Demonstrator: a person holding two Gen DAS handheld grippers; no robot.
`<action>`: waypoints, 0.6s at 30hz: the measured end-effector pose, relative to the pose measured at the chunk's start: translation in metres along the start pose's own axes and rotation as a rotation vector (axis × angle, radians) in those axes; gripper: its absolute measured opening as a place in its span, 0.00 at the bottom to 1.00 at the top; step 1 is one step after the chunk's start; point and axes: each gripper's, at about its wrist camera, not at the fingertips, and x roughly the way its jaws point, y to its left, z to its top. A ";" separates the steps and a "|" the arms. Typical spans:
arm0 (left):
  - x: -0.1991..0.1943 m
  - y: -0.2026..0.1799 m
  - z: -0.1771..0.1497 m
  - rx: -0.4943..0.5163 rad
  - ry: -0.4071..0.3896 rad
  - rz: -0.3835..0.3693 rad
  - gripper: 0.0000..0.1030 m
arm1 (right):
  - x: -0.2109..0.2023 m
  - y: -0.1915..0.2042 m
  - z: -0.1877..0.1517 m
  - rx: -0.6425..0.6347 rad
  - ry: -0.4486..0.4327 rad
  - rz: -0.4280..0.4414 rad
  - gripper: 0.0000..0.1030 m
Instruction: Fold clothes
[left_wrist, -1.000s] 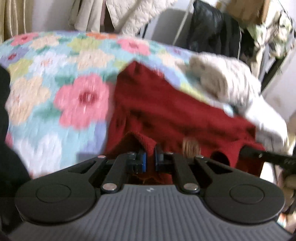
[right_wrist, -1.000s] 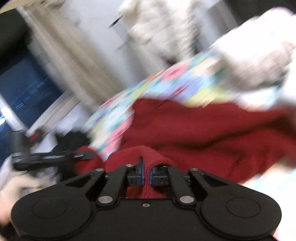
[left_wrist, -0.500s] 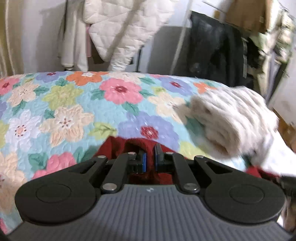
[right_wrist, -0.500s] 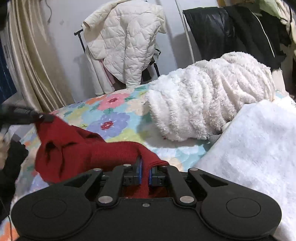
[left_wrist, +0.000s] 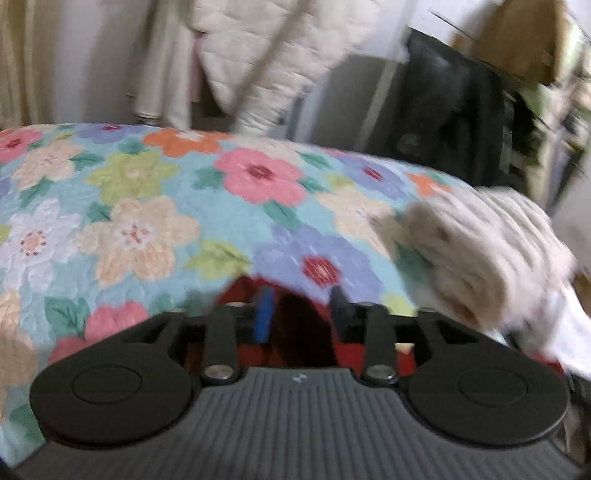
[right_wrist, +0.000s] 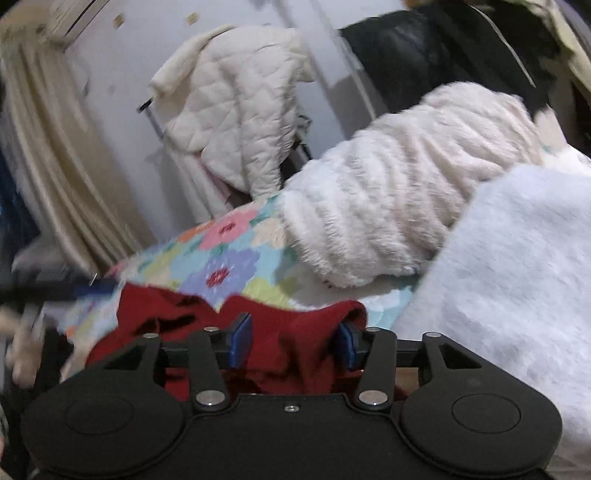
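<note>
A dark red knit garment (right_wrist: 177, 314) lies bunched on the flowered quilt (right_wrist: 236, 258), right in front of both grippers. My right gripper (right_wrist: 291, 341) is open, its blue pads spread with red cloth loose between them. My left gripper (left_wrist: 299, 314) is open too, with a fold of the red garment (left_wrist: 295, 321) lying between its fingers. In the right wrist view the left gripper's fingers (right_wrist: 74, 288) reach in from the left edge, just above the garment's left end. Both views are blurred by motion.
A rolled cream fleece (right_wrist: 399, 199) lies on the quilt (left_wrist: 147, 206) at the right, beside a white fluffy blanket (right_wrist: 517, 277). A white quilted jacket (right_wrist: 236, 103) and dark clothes (left_wrist: 450, 122) hang behind the bed. Beige curtains (right_wrist: 55, 177) stand at the left.
Both grippers have opened and let go of the red garment, which they held shut half a second ago. The garment now lies lower, bunched on the quilt.
</note>
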 end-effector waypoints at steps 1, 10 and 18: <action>-0.004 -0.005 -0.006 0.033 0.029 -0.031 0.42 | -0.002 -0.002 0.001 -0.001 -0.008 -0.018 0.52; 0.027 -0.082 -0.037 0.388 0.236 -0.126 0.40 | -0.013 0.011 -0.011 -0.092 -0.003 -0.031 0.53; 0.087 -0.079 0.001 0.198 0.143 -0.022 0.39 | -0.016 0.030 -0.035 -0.100 0.091 -0.010 0.55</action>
